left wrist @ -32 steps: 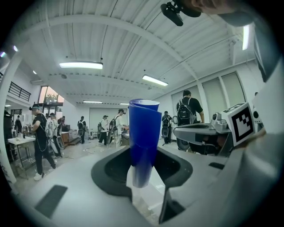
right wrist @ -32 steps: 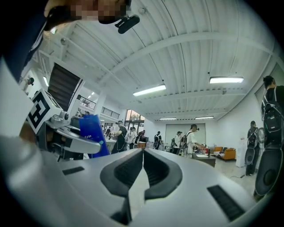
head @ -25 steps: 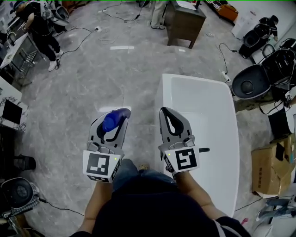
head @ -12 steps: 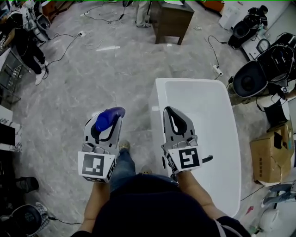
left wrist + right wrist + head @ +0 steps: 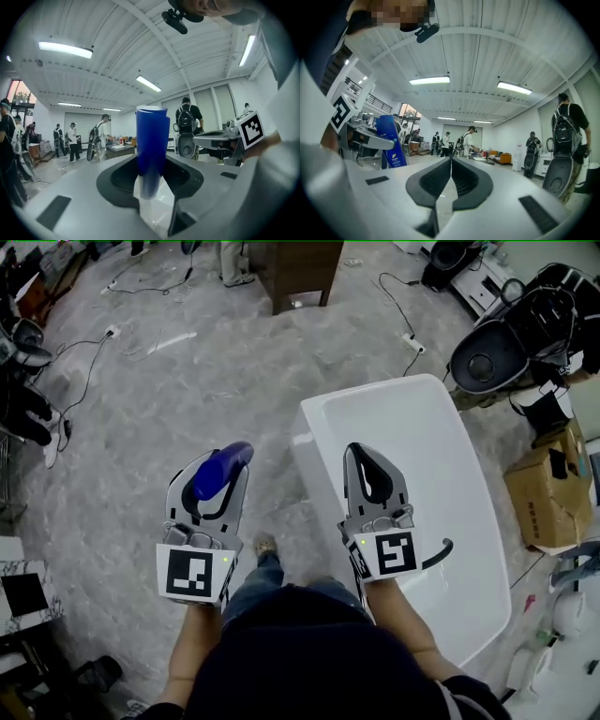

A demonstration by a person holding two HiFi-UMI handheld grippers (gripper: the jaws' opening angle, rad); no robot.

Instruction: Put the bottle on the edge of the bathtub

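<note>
The bottle (image 5: 221,470), blue and round-shouldered, sits between the jaws of the left gripper (image 5: 212,486), held above the grey marbled floor (image 5: 187,399) just left of the bathtub (image 5: 431,442) and apart from its rim. In the left gripper view the bottle (image 5: 152,145) stands upright in the middle, and the jaws, partly open around it, press on its lower part from both sides. The right gripper (image 5: 367,465) hovers over the near left part of the white bathtub; in its own view the dark pads (image 5: 451,176) meet along a thin line with nothing between them, and the bottle (image 5: 390,140) shows far off to the left with a pale label on its side.

Both grippers point away from the person, side by side, each with its marker cube at the near end. A dark curved piece (image 5: 439,557) juts out just right of the right gripper. Past the bathtub's far right corner stands a black rounded fixture (image 5: 483,362), a cardboard box (image 5: 548,488) lies to the right, and a brown wooden cabinet (image 5: 292,273) stands far off at the top. Cables (image 5: 403,310) trail across the floor. The person's shoe (image 5: 265,545) shows between the grippers.
</note>
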